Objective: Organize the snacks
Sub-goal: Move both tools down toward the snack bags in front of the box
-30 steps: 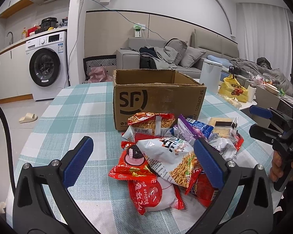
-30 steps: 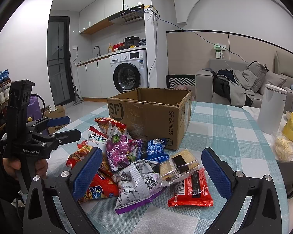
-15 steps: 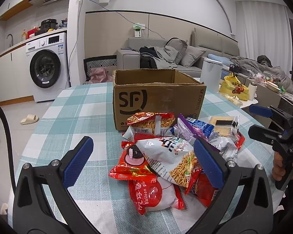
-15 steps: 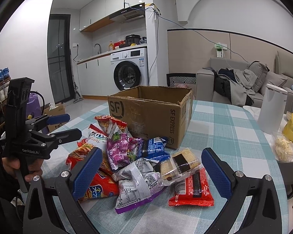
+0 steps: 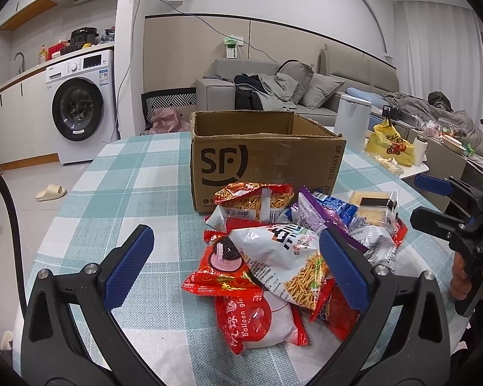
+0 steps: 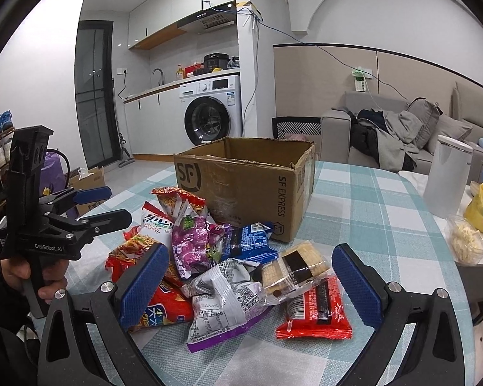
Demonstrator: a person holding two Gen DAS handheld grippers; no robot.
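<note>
Leftmost, the left gripper (image 5: 235,267) is held with jaws wide apart above the snack packets (image 6: 222,267), which are heaped on the checked tablecloth (image 5: 119,193) before the open SF cardboard box (image 6: 248,183); rightward, the right gripper (image 6: 248,276) is likewise spread, nothing gripped.

washer (image 5: 80,106), sofa (image 5: 273,93), slipper (image 5: 51,192)

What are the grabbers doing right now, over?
Left gripper open, right gripper open, both empty. Crinkly snack packets piled on checked tablecloth before open brown cardboard box. Nothing in the way.
</note>
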